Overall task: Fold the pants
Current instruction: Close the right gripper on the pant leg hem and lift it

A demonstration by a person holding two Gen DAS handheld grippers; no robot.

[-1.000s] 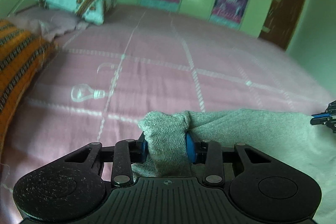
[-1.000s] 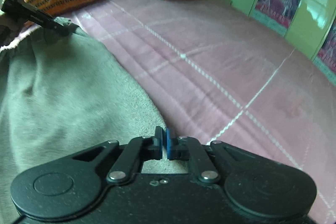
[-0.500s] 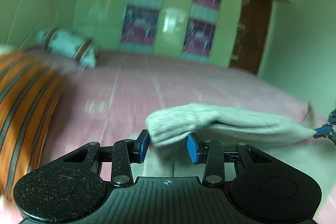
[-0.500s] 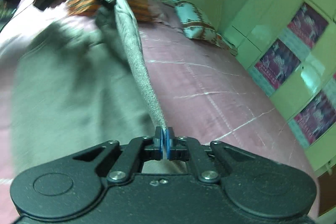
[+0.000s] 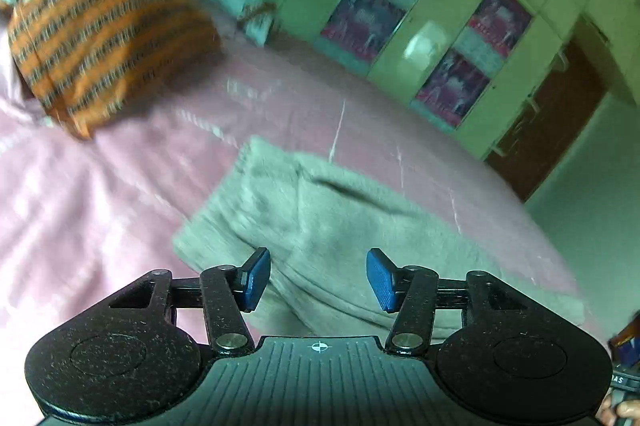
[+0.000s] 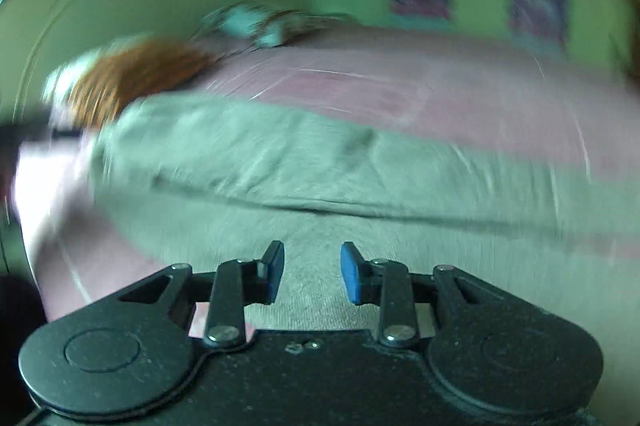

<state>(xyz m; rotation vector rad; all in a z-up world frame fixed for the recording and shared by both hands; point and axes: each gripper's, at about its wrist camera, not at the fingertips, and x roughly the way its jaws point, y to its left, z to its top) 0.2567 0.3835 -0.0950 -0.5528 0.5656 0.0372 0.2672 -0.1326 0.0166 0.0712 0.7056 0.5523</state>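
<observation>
The grey fleece pants (image 5: 340, 222) lie folded over on the pink bedspread (image 5: 100, 202), one layer on top of another. My left gripper (image 5: 318, 278) hovers just over their near edge; its jaws are opening and its blue pads stand apart, clear of the cloth. In the blurred right wrist view the same pants (image 6: 320, 162) stretch across the bed with a fold line running left to right. My right gripper (image 6: 312, 272) is above the cloth, its jaws opening too, with nothing pinched between the pads.
An orange striped pillow (image 5: 108, 42) and a pale patterned pillow (image 5: 236, 2) lie at the head of the bed. Green wardrobe doors (image 5: 440, 38) with dark panels stand behind, and a brown door (image 5: 548, 122) at the right. Part of a hand (image 5: 622, 408) shows at the lower right.
Both grippers carried the pants' edge across the bed, folding the cloth over, then let go. Each gripper was shut on the fabric before; both now stand apart above it.
</observation>
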